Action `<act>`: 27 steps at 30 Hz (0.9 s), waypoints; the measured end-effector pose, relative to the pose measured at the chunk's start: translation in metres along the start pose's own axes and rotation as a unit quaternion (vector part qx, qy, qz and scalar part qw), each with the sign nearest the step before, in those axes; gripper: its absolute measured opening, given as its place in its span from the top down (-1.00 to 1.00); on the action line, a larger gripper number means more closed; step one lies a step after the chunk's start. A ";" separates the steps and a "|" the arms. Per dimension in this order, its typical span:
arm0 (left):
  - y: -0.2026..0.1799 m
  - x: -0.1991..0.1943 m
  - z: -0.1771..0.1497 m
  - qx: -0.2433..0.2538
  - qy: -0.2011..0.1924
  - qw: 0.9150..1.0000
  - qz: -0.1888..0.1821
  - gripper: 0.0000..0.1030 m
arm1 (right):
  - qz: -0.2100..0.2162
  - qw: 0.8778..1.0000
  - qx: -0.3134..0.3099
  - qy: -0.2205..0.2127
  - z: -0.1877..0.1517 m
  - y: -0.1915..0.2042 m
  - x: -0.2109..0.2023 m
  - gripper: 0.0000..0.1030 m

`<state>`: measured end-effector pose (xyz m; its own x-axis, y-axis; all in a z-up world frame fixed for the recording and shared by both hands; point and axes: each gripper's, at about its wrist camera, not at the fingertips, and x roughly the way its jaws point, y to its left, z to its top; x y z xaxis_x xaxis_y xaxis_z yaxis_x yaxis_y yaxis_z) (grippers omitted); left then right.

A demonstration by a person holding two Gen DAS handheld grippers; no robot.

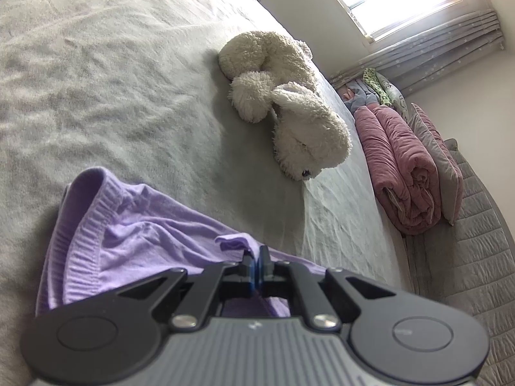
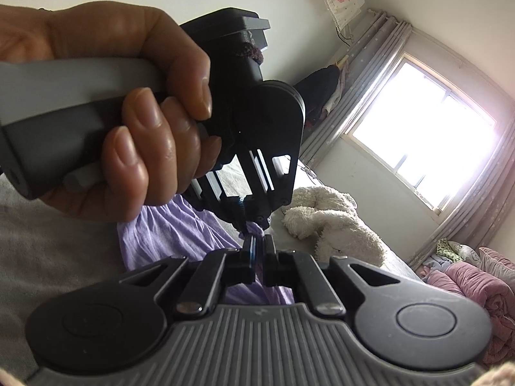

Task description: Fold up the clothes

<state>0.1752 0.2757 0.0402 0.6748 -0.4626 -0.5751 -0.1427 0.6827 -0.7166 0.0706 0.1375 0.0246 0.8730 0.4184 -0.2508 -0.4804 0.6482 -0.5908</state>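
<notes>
blown-out window [image 2: 428, 135] glare, soft daylight, fisheye-bent, dark corners

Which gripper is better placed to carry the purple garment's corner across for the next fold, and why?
Neither clearly: the left gripper and right gripper both have jaws shut on the same bunched corner of the purple garment, tips nearly touching. Probably both lift together.

"What was the bed [image 1: 112, 64] like?"

"It was covered by a pale grey-white fleecy blanket, rumpled in shallow ripples."

"And what lay on it?"

"A lilac garment [image 1: 135, 234] lay crumpled near the front, its ribbed hem curling along one side. Farther off, near the bed's edge, a cream plush rabbit [image 1: 283, 103] sprawled face down."

"Anything beside it?"

"A rolled pink quilt [image 1: 402, 164] rested on a grey quilted surface [image 1: 466, 273] next to the bed, with a pillow [image 1: 441, 160] just behind it."
</notes>
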 end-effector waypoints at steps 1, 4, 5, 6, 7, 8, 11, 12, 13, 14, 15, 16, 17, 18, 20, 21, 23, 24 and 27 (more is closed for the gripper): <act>0.000 0.000 0.000 0.002 -0.001 1.000 0.000 0.97 | 0.000 1.000 0.001 0.000 0.000 0.000 0.000 0.93; -0.001 -0.002 0.001 0.006 -0.005 1.000 0.000 0.97 | 0.002 1.000 0.002 0.000 0.003 0.002 -0.002 0.93; -0.001 -0.003 0.002 0.008 -0.007 1.000 -0.001 0.97 | 0.002 1.000 0.000 0.000 0.003 0.004 -0.002 0.93; -0.001 -0.004 0.002 0.010 -0.008 1.000 -0.001 0.97 | 0.003 1.000 -0.003 0.001 0.004 0.005 -0.002 0.93; -0.002 -0.005 0.003 0.013 -0.010 1.000 -0.003 0.97 | 0.003 1.000 -0.005 0.002 0.005 0.007 -0.002 0.93; -0.002 -0.006 0.003 0.017 -0.011 1.000 -0.004 0.97 | 0.004 1.000 -0.006 0.003 0.007 0.007 -0.001 0.93; -0.003 -0.009 0.006 0.036 -0.014 0.999 -0.001 0.97 | 0.010 1.000 0.000 0.003 0.014 0.009 0.002 0.93; -0.003 -0.010 0.008 0.041 -0.013 0.999 0.002 0.97 | 0.012 1.000 0.004 0.003 0.016 0.009 0.003 0.93; -0.001 -0.011 0.009 0.044 -0.011 0.999 0.004 0.97 | 0.014 1.000 0.007 0.003 0.018 0.010 0.004 0.93; 0.001 -0.012 0.012 0.046 -0.009 0.999 0.006 0.97 | 0.019 1.000 0.015 0.004 0.020 0.010 0.005 0.93; 0.003 -0.013 0.014 0.046 -0.007 0.999 0.007 0.97 | 0.024 0.999 0.025 0.004 0.021 0.010 0.006 0.93; 0.007 -0.014 0.016 0.045 -0.006 0.999 0.008 0.97 | 0.029 0.999 0.034 0.004 0.023 0.010 0.007 0.93; 0.009 -0.015 0.017 0.045 -0.005 0.999 0.010 0.97 | 0.035 0.998 0.044 0.005 0.024 0.010 0.008 0.93; 0.011 -0.016 0.018 0.045 -0.004 0.999 0.013 0.97 | 0.040 0.998 0.053 0.005 0.026 0.010 0.009 0.93; 0.015 -0.016 0.019 0.047 -0.002 0.999 0.020 0.97 | 0.049 0.997 0.064 0.007 0.027 0.012 0.010 0.93; 0.016 -0.016 0.019 0.049 -0.001 0.999 0.023 0.97 | 0.053 0.996 0.069 0.010 0.027 0.013 0.011 0.93; 0.018 -0.014 0.019 0.052 0.001 0.998 0.031 0.97 | 0.064 0.995 0.080 0.014 0.028 0.015 0.013 0.93; 0.018 -0.015 0.019 0.054 0.000 0.998 0.035 0.97 | 0.068 0.994 0.085 0.016 0.029 0.016 0.014 0.93; 0.021 -0.018 0.021 0.061 -0.006 0.997 0.045 0.97 | 0.076 0.993 0.090 0.021 0.032 0.020 0.017 0.93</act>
<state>0.1752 0.3106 0.0436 0.6723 -0.3903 -0.6291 -0.1140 0.7851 -0.6088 0.0733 0.1786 0.0330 0.7898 0.4964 -0.3602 -0.6114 0.6836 -0.3986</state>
